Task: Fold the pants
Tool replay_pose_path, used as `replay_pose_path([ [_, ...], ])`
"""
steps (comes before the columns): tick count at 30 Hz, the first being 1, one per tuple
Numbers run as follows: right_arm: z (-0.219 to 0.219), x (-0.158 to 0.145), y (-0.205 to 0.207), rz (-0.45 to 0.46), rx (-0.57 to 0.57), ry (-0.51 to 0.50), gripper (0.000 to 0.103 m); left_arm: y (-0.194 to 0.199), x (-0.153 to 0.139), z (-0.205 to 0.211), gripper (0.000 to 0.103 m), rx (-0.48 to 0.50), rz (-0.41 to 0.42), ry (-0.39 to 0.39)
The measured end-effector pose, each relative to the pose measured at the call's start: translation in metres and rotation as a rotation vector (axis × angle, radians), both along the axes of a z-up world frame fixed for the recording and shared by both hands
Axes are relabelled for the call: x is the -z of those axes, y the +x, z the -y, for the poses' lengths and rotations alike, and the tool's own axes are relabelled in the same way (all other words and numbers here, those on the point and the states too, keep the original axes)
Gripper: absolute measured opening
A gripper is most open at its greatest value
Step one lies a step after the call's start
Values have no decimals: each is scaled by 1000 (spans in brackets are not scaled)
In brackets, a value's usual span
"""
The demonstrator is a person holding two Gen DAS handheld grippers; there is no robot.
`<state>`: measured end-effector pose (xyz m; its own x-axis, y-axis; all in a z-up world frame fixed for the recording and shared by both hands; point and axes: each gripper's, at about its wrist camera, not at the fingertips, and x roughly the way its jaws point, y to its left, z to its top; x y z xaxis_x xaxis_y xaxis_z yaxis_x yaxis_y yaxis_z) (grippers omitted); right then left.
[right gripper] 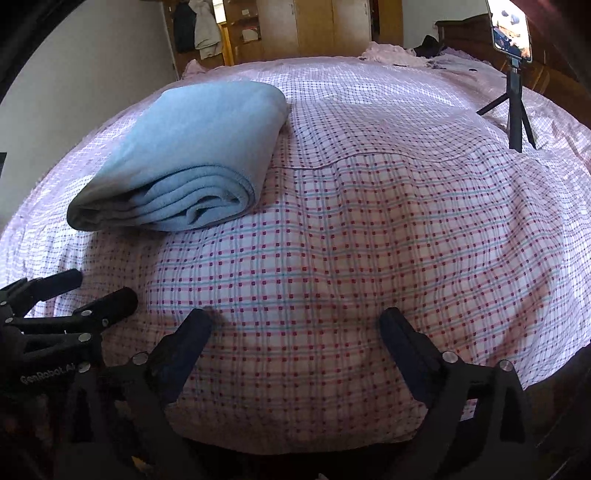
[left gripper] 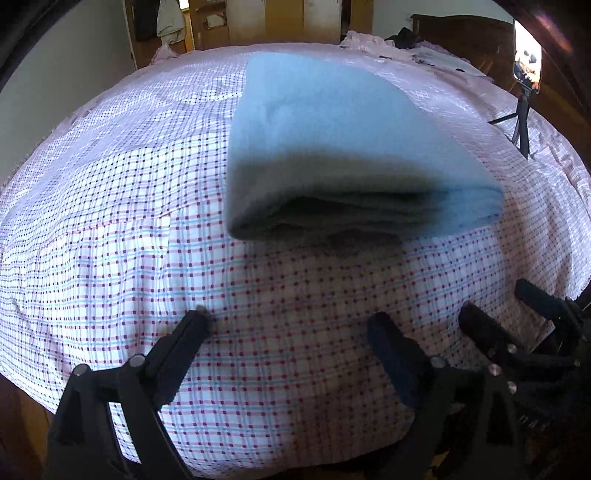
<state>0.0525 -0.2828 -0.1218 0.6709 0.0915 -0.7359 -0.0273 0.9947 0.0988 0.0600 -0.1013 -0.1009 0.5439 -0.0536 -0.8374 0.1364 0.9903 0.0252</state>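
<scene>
The light blue pants (left gripper: 343, 147) lie folded in a thick stack on the checked bedsheet (left gripper: 110, 240); they also show in the right wrist view (right gripper: 192, 147) at the left. My left gripper (left gripper: 290, 319) is open and empty, hovering over the sheet in front of the stack. My right gripper (right gripper: 295, 317) is open and empty, to the right of the stack. The right gripper's fingers (left gripper: 532, 291) show at the lower right of the left wrist view. The left gripper's fingers (right gripper: 110, 299) show at the lower left of the right wrist view.
A phone on a small black tripod (right gripper: 515, 92) stands on the bed at the far right; it also shows in the left wrist view (left gripper: 522, 110). Crumpled pink and dark cloth (right gripper: 406, 51) lies at the far edge. Wooden wardrobes (right gripper: 314, 29) stand behind.
</scene>
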Motion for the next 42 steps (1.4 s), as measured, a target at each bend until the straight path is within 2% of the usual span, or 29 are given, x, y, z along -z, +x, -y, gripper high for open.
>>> replay_pose_path([
  [42,-3,1,-2,6,3,11,94,-1,1,-3,94,6,6,4],
])
